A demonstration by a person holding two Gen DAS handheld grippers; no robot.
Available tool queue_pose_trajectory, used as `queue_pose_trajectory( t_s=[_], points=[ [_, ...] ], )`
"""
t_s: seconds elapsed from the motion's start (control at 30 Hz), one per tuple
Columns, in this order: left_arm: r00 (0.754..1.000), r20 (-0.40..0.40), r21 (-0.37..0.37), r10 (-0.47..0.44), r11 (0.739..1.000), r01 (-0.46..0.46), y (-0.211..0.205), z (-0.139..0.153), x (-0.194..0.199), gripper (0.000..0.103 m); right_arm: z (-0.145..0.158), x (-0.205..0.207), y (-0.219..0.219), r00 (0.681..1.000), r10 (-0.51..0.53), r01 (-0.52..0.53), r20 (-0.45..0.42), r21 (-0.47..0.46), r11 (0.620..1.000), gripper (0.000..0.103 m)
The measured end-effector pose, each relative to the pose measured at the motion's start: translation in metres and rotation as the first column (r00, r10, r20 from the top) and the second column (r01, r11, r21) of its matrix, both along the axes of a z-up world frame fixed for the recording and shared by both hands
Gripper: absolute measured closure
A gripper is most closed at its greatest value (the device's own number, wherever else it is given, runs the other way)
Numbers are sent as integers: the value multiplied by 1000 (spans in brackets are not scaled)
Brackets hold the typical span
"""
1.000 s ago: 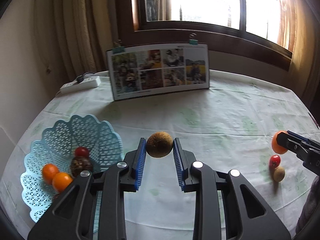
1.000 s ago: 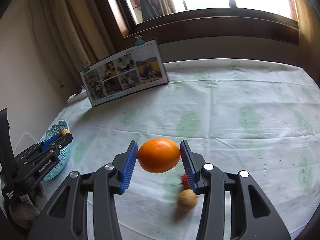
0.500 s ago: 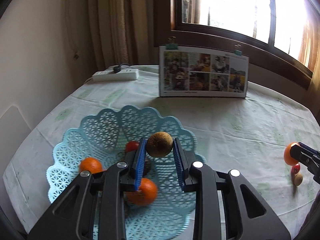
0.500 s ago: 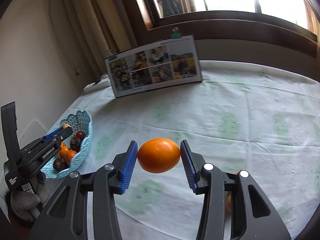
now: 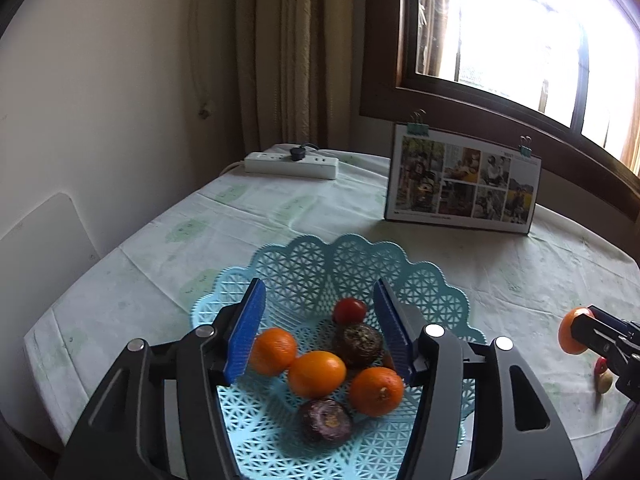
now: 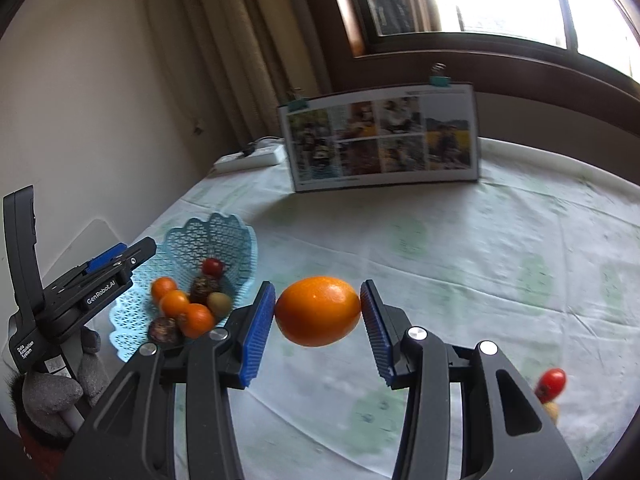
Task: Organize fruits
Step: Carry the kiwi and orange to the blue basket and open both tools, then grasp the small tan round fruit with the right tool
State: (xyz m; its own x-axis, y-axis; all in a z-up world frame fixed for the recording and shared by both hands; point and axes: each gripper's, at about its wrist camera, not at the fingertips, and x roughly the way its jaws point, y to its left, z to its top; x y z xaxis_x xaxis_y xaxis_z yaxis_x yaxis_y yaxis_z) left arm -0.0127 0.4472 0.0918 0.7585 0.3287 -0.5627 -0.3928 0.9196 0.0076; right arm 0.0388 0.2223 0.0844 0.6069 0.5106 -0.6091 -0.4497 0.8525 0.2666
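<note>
My left gripper (image 5: 319, 286) stands open just above the light blue lattice basket (image 5: 424, 284), nothing between its fingers. Below it lie three oranges (image 5: 316, 374), a red tomato (image 5: 349, 310) and two dark passion fruits (image 5: 357, 344). In the right wrist view a brown kiwi (image 6: 218, 302) rests among them in the basket (image 6: 216, 236), with the left gripper (image 6: 132, 254) above its left side. My right gripper (image 6: 317, 288) is shut on a large orange (image 6: 318, 312), held above the tablecloth to the right of the basket. A small red tomato (image 6: 552, 384) and a tan fruit (image 6: 553, 411) lie on the table at the right.
A photo board (image 5: 460, 184) stands at the back of the table and a white power strip (image 5: 292, 164) lies near the wall and curtain. The table's left edge runs close to the basket. A gloved hand (image 6: 52, 392) holds the left gripper.
The left gripper moved over the basket, opened and let the kiwi drop in among the fruits. The right gripper carried the orange leftward, closer to the basket.
</note>
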Motion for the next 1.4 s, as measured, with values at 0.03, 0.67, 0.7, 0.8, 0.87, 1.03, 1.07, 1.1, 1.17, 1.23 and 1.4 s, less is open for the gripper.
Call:
queue_pose_trajectory(
  t_s=[0.03,0.67,0.7,0.8,0.87,1.03,1.07,1.1,1.17,1.23,1.4],
  points=[
    [1000,4,-2,8,1000,-8,3,1,-3,45,1,0,6,1000,11,-11,2,0,1000,58],
    [997,18,-28,81,996,-81,31,-2,-24,15,-12,-13,91,982,186,-186,-20,-5,983,57],
    [996,20,-30,84,996,-83,32,-1,-24,15,-11,-13,90,983,182,-182,-16,-4,983,56],
    [996,21,-31,84,996,-83,32,0,-25,15,-8,-11,81,987,160,-160,-12,3,987,56],
    [996,24,-32,82,996,-81,30,1,-25,15,-7,-9,70,991,135,-134,-13,12,991,56],
    [998,29,-29,57,998,-57,18,2,-22,15,-9,-10,45,996,84,-84,-16,16,996,56],
    [998,30,-27,52,998,-51,15,3,-22,15,-10,-10,40,997,76,-76,-18,17,997,56],
    [999,30,-27,45,999,-45,12,3,-21,15,-11,-11,35,998,66,-66,-19,16,998,56],
    [999,29,-25,23,999,-23,3,3,-17,15,-12,-13,25,999,46,-46,-20,16,999,56],
    [1000,27,-22,5,1000,-4,-5,2,-15,15,-14,-14,13,1000,21,-20,-22,18,1000,56],
    [999,22,-12,-46,999,46,-27,2,-9,13,-20,-16,-25,997,-63,63,-35,10,998,56]
  ],
)
